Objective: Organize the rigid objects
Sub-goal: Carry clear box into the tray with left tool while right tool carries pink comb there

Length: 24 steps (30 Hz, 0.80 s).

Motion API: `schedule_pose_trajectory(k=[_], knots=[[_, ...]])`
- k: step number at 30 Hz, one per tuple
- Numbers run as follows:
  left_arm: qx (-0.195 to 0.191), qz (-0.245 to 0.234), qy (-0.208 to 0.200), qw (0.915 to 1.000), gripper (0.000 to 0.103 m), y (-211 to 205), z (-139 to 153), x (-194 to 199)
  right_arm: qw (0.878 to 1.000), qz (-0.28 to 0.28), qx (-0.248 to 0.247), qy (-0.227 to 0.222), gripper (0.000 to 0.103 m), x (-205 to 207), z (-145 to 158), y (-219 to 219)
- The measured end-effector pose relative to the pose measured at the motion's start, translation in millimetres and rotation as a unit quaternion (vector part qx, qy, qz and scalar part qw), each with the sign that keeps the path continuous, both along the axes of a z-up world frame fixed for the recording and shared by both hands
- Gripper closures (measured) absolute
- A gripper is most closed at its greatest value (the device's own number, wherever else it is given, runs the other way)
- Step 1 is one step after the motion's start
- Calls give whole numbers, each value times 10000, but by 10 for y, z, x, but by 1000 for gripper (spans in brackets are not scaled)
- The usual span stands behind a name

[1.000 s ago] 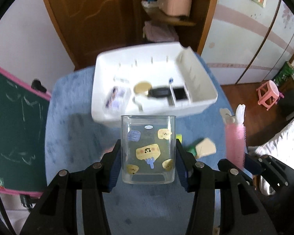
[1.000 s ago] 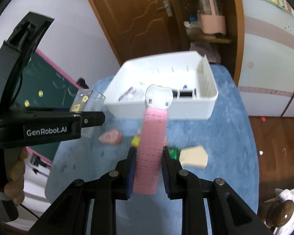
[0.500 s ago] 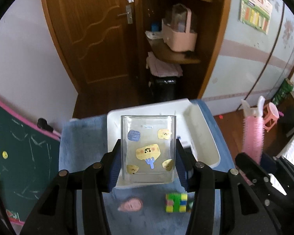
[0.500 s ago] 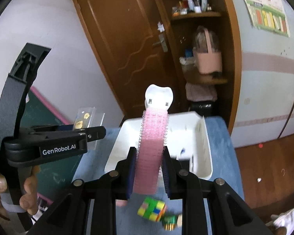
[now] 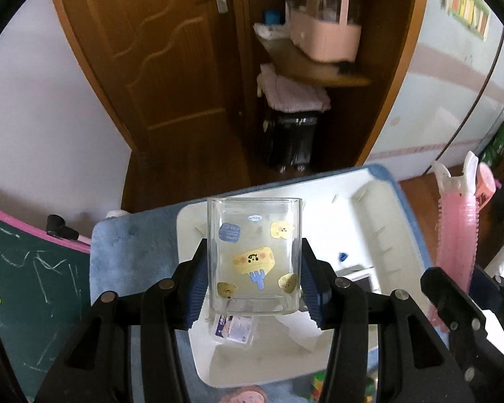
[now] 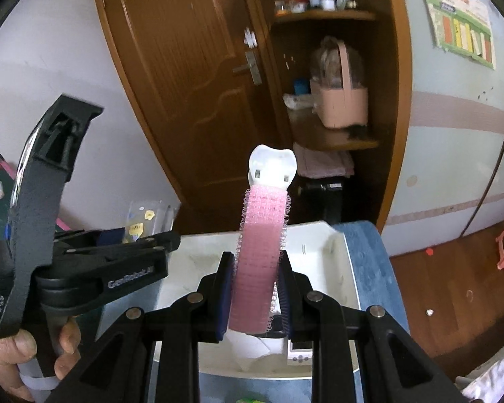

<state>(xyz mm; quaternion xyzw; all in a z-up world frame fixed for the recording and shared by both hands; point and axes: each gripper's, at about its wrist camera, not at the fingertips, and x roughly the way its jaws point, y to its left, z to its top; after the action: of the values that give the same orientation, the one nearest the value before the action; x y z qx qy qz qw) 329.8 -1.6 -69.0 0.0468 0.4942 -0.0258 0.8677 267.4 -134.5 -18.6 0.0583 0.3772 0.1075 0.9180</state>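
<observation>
My left gripper (image 5: pixel 253 288) is shut on a clear square cup (image 5: pixel 253 255) with yellow stickers and holds it upright in the air over the white bin (image 5: pixel 396 235). My right gripper (image 6: pixel 257 299) is shut on a pink hair-roller clip (image 6: pixel 260 255) with a white tip, also above the white bin (image 6: pixel 339 262). The clip shows at the right of the left wrist view (image 5: pixel 455 231). The cup (image 6: pixel 148 221) and the left gripper (image 6: pixel 94 265) show at the left of the right wrist view.
The bin sits on a blue-covered table (image 5: pixel 131 252) and holds a small packet (image 5: pixel 233 329) and a white device (image 6: pixel 299 346). A cube toy (image 5: pixel 319 383) and a pink item (image 5: pixel 245 396) lie in front of the bin. A chalkboard (image 5: pixel 27 288) stands left; a wooden door (image 5: pixel 171 67) behind.
Both grippers have risen and moved forward with their objects, from in front of the bin to above it. The bin now lies under the cup and the clip.
</observation>
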Motion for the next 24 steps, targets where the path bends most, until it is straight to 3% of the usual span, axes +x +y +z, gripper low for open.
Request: schedule_pose_trajectory(k=[8, 16, 18, 20, 22, 24], knots=[[395, -102, 435, 9982, 50, -47, -581, 159, 9959, -50, -370, 823, 79, 256, -712, 169], [388, -256, 693, 9965, 50, -136, -786, 163, 9888, -20, -593, 1367, 77, 365, -1162, 237], [316, -251, 762, 9963, 42, -143, -804, 166, 9876, 29, -598, 1451, 76, 357, -1202, 257], [263, -219, 754, 9966, 34, -141, -793, 151, 9867, 68, -573, 1518, 71, 386, -1222, 258], [171, -204, 733, 9970, 30, -138, -756, 130, 9859, 142, -499, 1588, 45, 398, -1239, 250], [89, -186, 719, 9972, 30, -135, -709, 111, 9865, 144, -551, 1534, 35, 385, -1214, 255]])
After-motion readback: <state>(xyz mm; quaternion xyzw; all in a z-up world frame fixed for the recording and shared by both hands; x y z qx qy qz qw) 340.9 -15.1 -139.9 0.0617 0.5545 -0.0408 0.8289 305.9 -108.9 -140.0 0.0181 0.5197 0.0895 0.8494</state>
